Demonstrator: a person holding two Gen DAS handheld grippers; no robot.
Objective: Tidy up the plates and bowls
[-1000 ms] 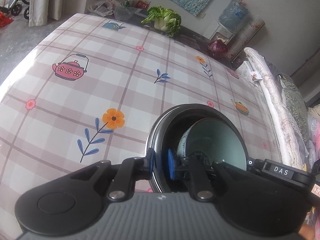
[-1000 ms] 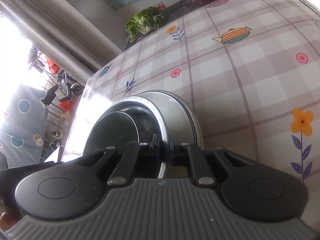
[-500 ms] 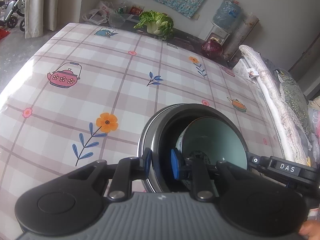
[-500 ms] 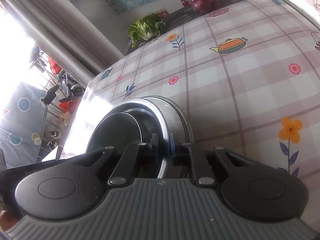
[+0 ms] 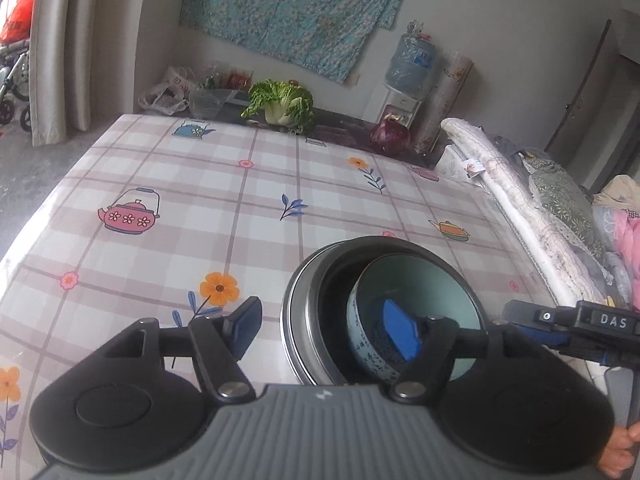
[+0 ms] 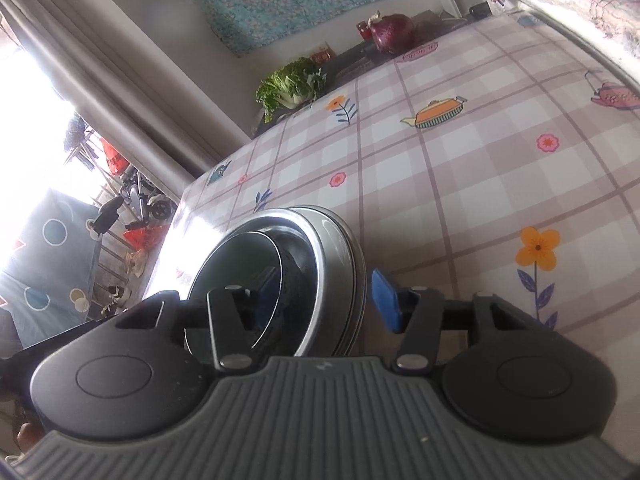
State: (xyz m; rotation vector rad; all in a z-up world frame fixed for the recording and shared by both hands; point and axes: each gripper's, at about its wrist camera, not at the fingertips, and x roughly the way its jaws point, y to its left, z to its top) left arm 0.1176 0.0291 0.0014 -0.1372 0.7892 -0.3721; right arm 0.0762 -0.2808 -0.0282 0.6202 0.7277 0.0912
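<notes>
A steel bowl [image 5: 298, 280] stands on the checked tablecloth [image 5: 224, 208], and a pale green ceramic bowl [image 5: 420, 284] with a blue-patterned outside leans inside it. My left gripper [image 5: 322, 332] straddles the steel bowl's near-left rim with its jaws opening, and neither blue pad touches the rim. In the right wrist view the steel bowl [image 6: 340, 240] appears to sit on stacked steel plates, with the ceramic bowl [image 6: 232, 276] inside it. My right gripper [image 6: 326, 298] straddles the opposite rim, jaws opening, pads clear of the metal. The right gripper's body [image 5: 568, 324] shows at the left wrist view's right edge.
A green cabbage [image 5: 282, 102] and a purple cabbage [image 5: 390, 136] sit on a dark counter beyond the table's far edge. Rolled bedding [image 5: 520, 200] runs along the table's right side. A water bottle [image 5: 412, 62] stands by the wall. The floor drops away to the left.
Both grippers were shut on the steel bowl's rim. Now their jaws stand wide apart around the rim and both have drawn back and up a little. The bowls rest on the table.
</notes>
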